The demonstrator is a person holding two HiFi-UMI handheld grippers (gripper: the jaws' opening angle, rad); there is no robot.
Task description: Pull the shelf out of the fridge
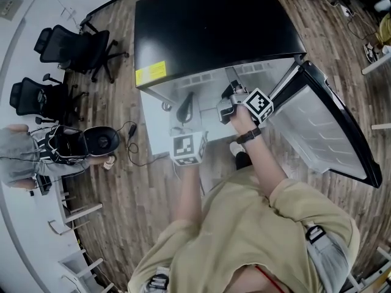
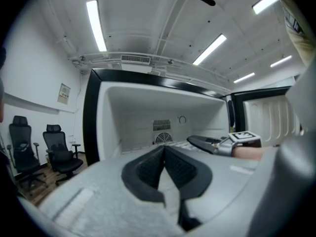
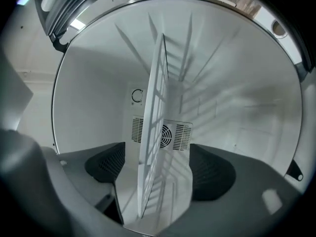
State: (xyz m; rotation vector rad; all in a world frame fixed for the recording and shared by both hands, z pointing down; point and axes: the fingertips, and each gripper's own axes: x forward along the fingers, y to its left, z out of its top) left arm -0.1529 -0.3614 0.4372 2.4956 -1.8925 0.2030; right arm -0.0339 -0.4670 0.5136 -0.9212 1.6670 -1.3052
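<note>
One white wire shelf, seated inside the fridge and judged light but stiff, is straddled untouched at its front rim, the likely best hold, by the wide-open right gripper; the left gripper is closed, empty.

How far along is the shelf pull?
Done: fridge door stands open, right gripper is inside the fridge. In hand: its jaws straddle the edge of the wire shelf, pads not yet pressing. Left gripper is shut and empty, out front. To do: clamp, then slide the shelf out.
</note>
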